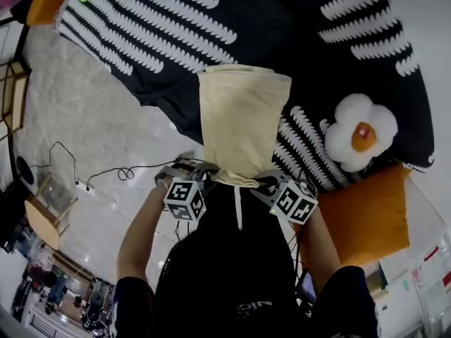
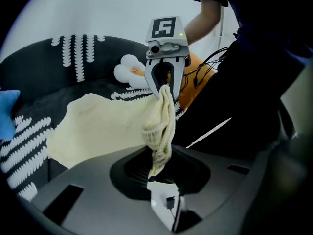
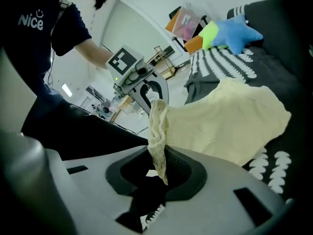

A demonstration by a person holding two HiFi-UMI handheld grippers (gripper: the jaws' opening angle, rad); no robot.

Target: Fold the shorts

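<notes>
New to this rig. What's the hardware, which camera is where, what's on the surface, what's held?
No robot: a person holds a two-jaw gripper in each hand; the marker cubes belong to the grippers. The head view is from a camera on the person's head, looking steeply down. The two gripper views ride on the grippers and look along their jaws. On the black, white-patterned cover lie cream shorts and a flower-shaped cushion, with an orange cushion nearby. The left gripper and the right gripper each have their jaws shut on the shorts' near edge, one at each corner.
</notes>
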